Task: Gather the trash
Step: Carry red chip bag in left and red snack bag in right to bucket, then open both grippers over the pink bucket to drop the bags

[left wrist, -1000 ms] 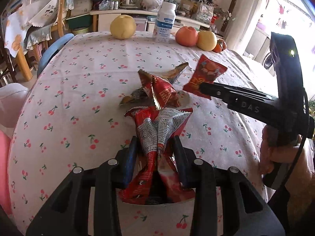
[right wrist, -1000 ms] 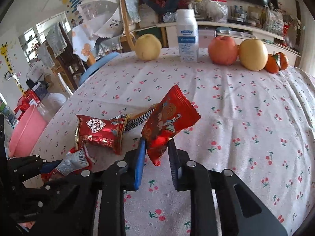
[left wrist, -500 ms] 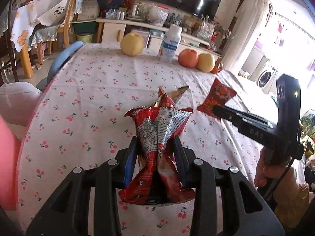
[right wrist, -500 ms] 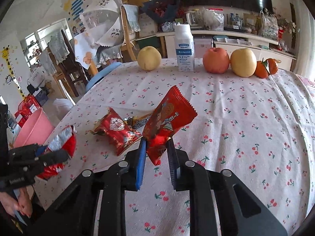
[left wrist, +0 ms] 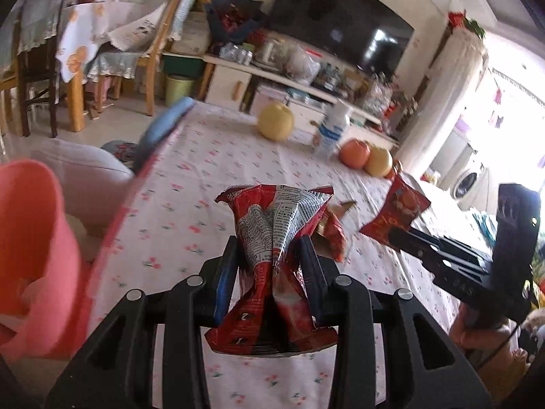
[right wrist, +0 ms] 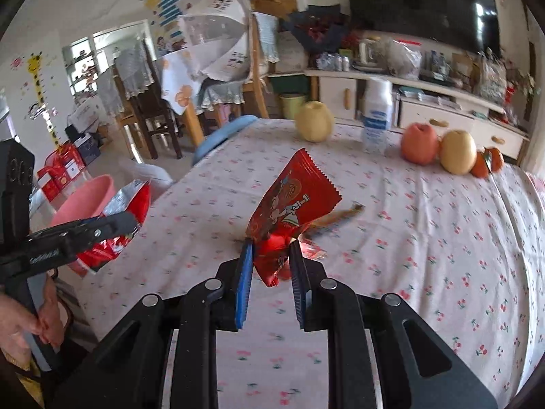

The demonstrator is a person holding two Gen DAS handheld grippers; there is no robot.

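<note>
Left claw (left wrist: 269,255): clenched on a crumpled red and silver wrapper (left wrist: 276,225), which stands up between the two black fingers and hangs out below them; in the right wrist view the same claw (right wrist: 131,220) shows at the left edge with the wrapper (right wrist: 131,201) in its tip.
Right claw (right wrist: 270,259): clenched on the lower corner of a flat red wrapper (right wrist: 294,201) with a cartoon figure printed on it; the wrapper rises tilted to the right above the blue pads, clear of the table. In the left wrist view this claw (left wrist: 391,237) reaches in from the right with the red wrapper (left wrist: 396,211) at its tip.
Hands: a hand (right wrist: 24,320) grips the left tool's handle at the lower left of the right wrist view; another hand (left wrist: 483,334) grips the right tool's handle at the lower right of the left wrist view.
Pink bucket (left wrist: 30,255): close at the left of the left wrist view, below and beside the table edge; in the right wrist view it (right wrist: 85,197) sits behind the left claw.
Table (right wrist: 425,238): covered with a white cloth printed with small cherries.
Left on the table: a gold and red wrapper (right wrist: 340,216) lies just behind the right claw's wrapper, partly hidden by it.
Far edge of table: a yellow pear (right wrist: 315,121), a white bottle (right wrist: 374,116) with a blue label, a red apple (right wrist: 419,143), a second yellow fruit (right wrist: 458,151) touching it, and small oranges (right wrist: 487,163) at the end of the row.
Beyond: chairs (right wrist: 156,116), a low white cabinet (right wrist: 425,105) crowded with things, a dark screen (right wrist: 422,3) on the wall.
</note>
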